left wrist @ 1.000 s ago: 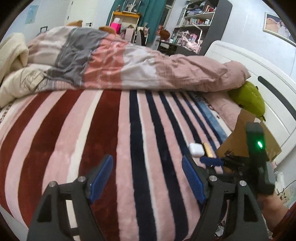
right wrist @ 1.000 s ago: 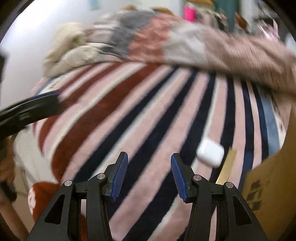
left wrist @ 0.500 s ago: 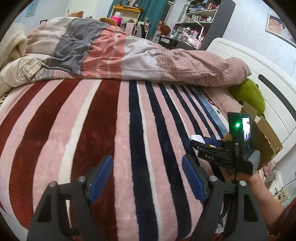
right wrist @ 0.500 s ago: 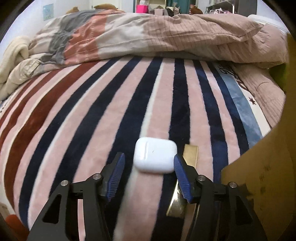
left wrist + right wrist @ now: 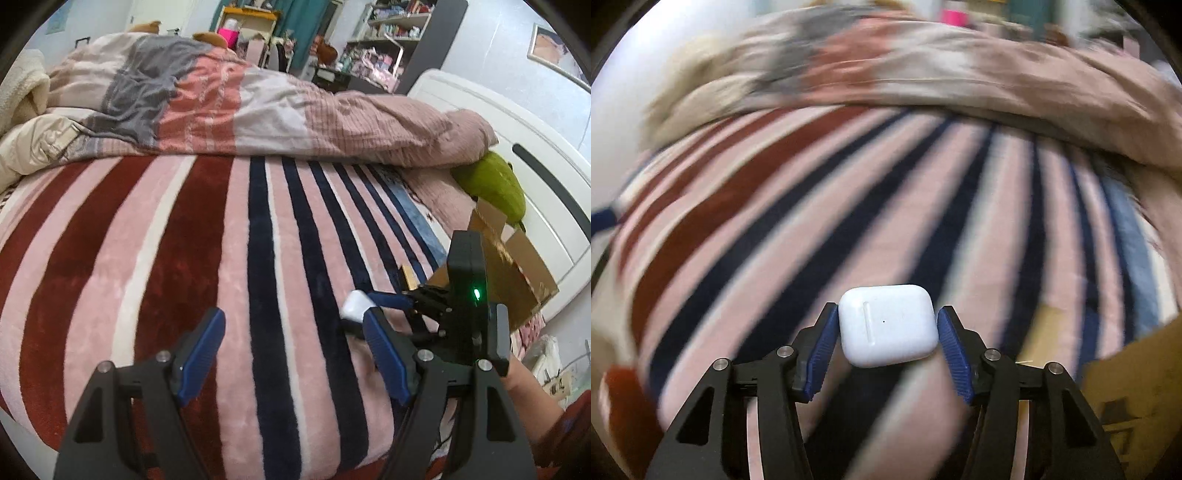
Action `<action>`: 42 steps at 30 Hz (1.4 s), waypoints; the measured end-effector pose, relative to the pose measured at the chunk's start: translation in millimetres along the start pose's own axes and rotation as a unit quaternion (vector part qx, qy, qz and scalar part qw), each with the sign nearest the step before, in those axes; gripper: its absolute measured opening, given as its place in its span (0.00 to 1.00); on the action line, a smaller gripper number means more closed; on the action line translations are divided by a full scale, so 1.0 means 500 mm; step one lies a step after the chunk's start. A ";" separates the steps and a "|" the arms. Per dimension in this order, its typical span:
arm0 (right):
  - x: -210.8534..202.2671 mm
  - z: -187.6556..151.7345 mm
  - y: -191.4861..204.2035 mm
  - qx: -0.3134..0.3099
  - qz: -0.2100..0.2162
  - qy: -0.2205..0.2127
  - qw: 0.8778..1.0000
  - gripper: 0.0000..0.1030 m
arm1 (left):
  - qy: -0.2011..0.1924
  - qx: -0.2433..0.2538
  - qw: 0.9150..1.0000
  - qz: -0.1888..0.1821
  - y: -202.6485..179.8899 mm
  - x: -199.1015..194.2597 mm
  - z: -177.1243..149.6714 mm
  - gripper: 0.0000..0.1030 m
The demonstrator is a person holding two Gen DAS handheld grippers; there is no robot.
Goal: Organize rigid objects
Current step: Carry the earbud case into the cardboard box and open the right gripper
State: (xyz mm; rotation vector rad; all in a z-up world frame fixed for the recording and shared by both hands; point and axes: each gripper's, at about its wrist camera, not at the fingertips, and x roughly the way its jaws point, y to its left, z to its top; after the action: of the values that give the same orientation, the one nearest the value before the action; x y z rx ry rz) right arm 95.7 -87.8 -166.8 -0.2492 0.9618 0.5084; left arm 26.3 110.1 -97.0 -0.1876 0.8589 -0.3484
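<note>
A striped blanket point(image 5: 229, 266) covered the bed, with a cardboard box point(image 5: 517, 266) open at its right edge. The sorting looked barely begun: a gold bar point(image 5: 409, 277) lay on the blanket just beside the box, and nothing could be seen inside it. The right gripper point(image 5: 888, 328) had clamped a white case point(image 5: 888, 325) between its blue pads point(image 5: 822, 347), apparently lifted clear of the blanket. The left gripper point(image 5: 291, 354) hung spread wide, holding nothing.

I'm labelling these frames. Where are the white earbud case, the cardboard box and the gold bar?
white earbud case point(image 5: 888, 325): right wrist view, front face.
cardboard box point(image 5: 517, 291): left wrist view, side wall.
gold bar point(image 5: 409, 275): left wrist view, visible upper end.
</note>
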 end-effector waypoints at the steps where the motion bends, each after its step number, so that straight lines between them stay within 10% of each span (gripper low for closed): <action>1: -0.001 -0.006 0.021 -0.022 0.015 0.000 1.000 0.50 | 0.003 0.002 1.000 0.001 -0.002 0.001 -0.003 0.72; 11: -0.008 -0.030 0.049 -0.064 0.028 -0.021 0.997 0.50 | 0.030 -0.015 0.999 -0.009 -0.013 0.012 -0.009 0.72; 21: -0.228 0.015 0.082 -0.099 0.047 -0.138 0.984 0.49 | -0.009 0.024 0.994 -0.107 -0.140 -0.028 0.059 0.70; 26: -0.322 0.006 0.034 -0.074 0.027 -0.174 0.982 0.49 | -0.006 0.082 0.983 -0.167 -0.249 -0.028 0.104 0.35; 42: -0.452 -0.109 -0.226 0.045 -0.057 -0.164 0.984 0.50 | 0.075 0.224 0.949 -0.209 -0.577 0.121 0.154 0.34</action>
State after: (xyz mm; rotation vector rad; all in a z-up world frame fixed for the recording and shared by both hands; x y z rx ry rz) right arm 9.4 -275.4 -11.2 -0.1314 0.6425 0.3844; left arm 57.4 -178.2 -4.0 0.0845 0.8649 -0.9548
